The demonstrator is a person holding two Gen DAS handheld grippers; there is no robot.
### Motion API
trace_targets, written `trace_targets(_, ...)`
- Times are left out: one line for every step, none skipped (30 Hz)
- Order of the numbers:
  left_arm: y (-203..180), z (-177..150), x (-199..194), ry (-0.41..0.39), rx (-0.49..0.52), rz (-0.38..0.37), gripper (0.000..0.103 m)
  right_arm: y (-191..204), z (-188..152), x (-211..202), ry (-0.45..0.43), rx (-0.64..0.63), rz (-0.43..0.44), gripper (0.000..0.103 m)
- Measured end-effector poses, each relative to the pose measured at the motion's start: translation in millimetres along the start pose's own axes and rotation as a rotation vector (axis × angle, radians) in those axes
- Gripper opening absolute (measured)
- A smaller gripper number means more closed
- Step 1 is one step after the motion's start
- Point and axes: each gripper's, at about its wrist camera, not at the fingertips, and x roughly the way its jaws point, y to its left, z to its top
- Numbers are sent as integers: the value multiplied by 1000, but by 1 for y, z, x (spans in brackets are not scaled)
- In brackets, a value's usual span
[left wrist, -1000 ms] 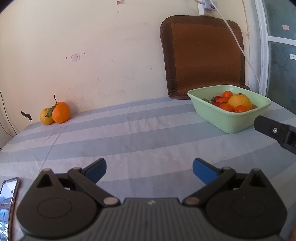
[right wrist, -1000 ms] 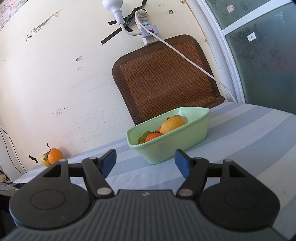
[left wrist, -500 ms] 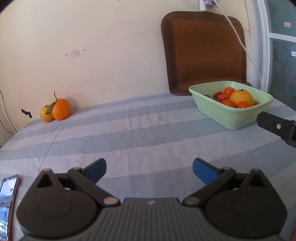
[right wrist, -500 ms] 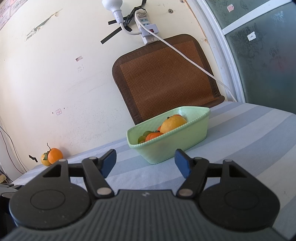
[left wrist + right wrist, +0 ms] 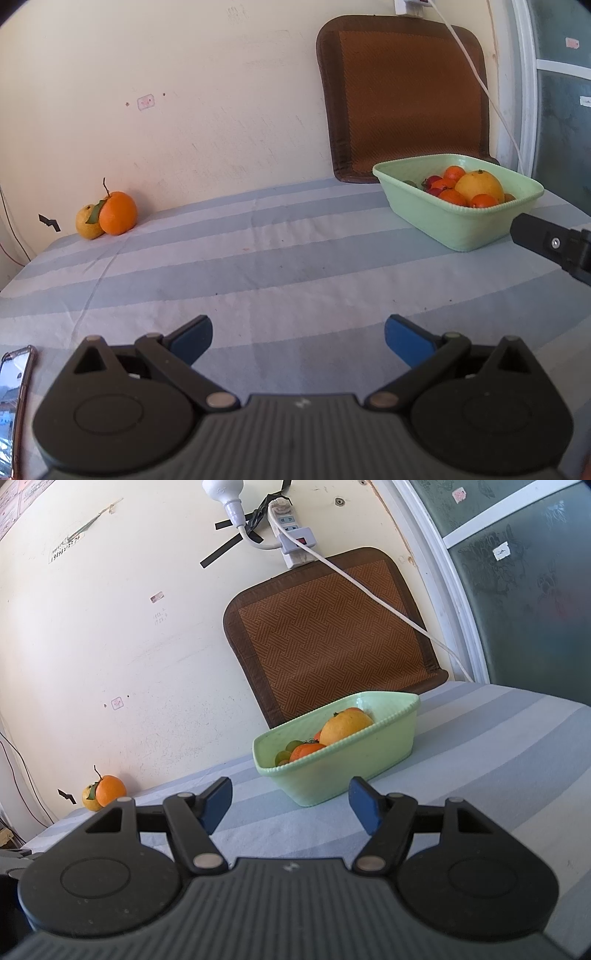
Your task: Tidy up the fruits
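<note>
A cream wall (image 5: 221,110) backs a tabletop (image 5: 277,258) covered in a blue-and-white striped cloth, with a brown woven mat (image 5: 332,635) leaning against the wall at the far right. In front of the mat stands a pale green basin (image 5: 458,225) holding a large yellow-orange fruit (image 5: 479,186), small oranges and some red and green pieces. At the far left, against the wall, an orange (image 5: 118,213) touches a yellow fruit (image 5: 86,223). The left gripper (image 5: 298,334) hovers over bare cloth, fingers apart and empty. The right gripper (image 5: 290,800) faces the basin's near wall, fingers apart around nothing. A phone (image 5: 14,398) lies at the near left edge.
</note>
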Motion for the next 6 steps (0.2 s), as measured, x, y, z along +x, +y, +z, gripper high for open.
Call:
trace_targets(-1,-1,0,-3,2,-1,103,0,0,0,0,0,0,72)
trace_targets(-1,-1,-1,-9,7,0,103,0,0,0,0,0,0,72)
trace_targets(-3,-1,-1,-15,16,1,103,0,0,0,0,0,0,72)
trace_targets(-4,-2,-2,-18,21,-1,103,0,0,0,0,0,0,72)
trace_targets(-5,-2,-2,-17,23,-6,103,0,0,0,0,0,0,72)
trace_targets(-5,-2,-2,-15,22,-13,103,0,0,0,0,0,-1,72)
